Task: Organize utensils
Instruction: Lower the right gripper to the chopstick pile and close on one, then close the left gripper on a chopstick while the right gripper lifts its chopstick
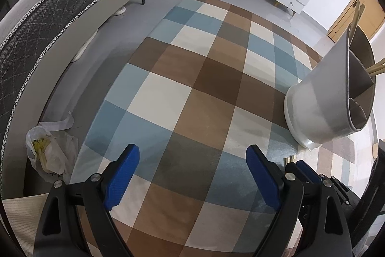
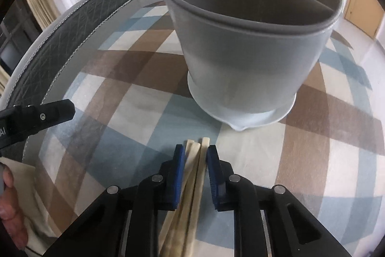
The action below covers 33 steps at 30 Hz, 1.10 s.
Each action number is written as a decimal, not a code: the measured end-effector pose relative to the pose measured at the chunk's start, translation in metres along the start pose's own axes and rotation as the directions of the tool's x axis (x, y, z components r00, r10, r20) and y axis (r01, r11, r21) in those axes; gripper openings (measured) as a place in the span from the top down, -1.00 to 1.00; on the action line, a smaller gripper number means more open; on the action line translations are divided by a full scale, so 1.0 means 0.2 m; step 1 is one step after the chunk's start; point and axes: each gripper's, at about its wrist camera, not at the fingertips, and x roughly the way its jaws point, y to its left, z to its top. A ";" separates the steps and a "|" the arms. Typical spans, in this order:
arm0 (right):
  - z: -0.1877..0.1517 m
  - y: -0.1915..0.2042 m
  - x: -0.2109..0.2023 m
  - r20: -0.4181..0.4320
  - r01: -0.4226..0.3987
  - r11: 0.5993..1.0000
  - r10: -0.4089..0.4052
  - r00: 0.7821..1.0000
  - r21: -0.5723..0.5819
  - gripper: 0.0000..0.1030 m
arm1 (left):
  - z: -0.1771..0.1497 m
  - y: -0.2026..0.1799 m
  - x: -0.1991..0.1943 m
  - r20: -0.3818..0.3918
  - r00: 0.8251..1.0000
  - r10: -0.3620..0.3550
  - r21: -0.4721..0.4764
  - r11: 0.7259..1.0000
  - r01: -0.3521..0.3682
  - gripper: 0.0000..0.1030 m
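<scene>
Pinching a bundle of pale wooden chopsticks (image 2: 196,168) between its blue pads, the right gripper (image 2: 196,160) hovers low over the checked tablecloth (image 2: 300,160), its jaws drawn narrow against the sticks on both sides. The chopstick tips poke out just past the pads toward twelve o'clock, and the shafts run back down between the black arms to six o'clock. Straight ahead of them, at twelve o'clock in the right wrist view, stands the grey utensil holder (image 2: 240,64), upright on its flared white base, with a divider splitting the inside into compartments. It sits near the chopstick tips but apart from them.

The left gripper (image 1: 192,170) hangs over a bare stretch of the same cloth with its jaws wide and nothing between them. In its view the holder is at three o'clock, with a few more chopsticks (image 1: 375,69) sticking out of its far compartment. A crumpled plastic bag (image 1: 48,151) lies off the table edge at nine o'clock, and a grey patterned sofa (image 1: 48,23) runs along ten o'clock.
</scene>
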 end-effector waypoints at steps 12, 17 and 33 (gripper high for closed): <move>-0.01 -0.15 -0.12 0.063 -0.085 0.984 0.076 0.995 0.154 0.93 | -0.03 -0.08 -0.03 0.020 1.000 0.010 0.040 0.999 -0.010 -0.69; -0.02 -0.27 -0.24 0.130 -0.144 0.954 0.113 0.985 0.264 0.93 | -0.05 -0.14 -0.02 -0.003 1.000 -0.026 0.065 0.998 0.026 -0.69; -0.16 -0.60 -0.60 0.301 -0.280 0.827 0.142 0.943 0.487 0.93 | -0.20 -0.44 0.13 -0.151 0.987 -0.054 0.213 0.973 0.086 -0.69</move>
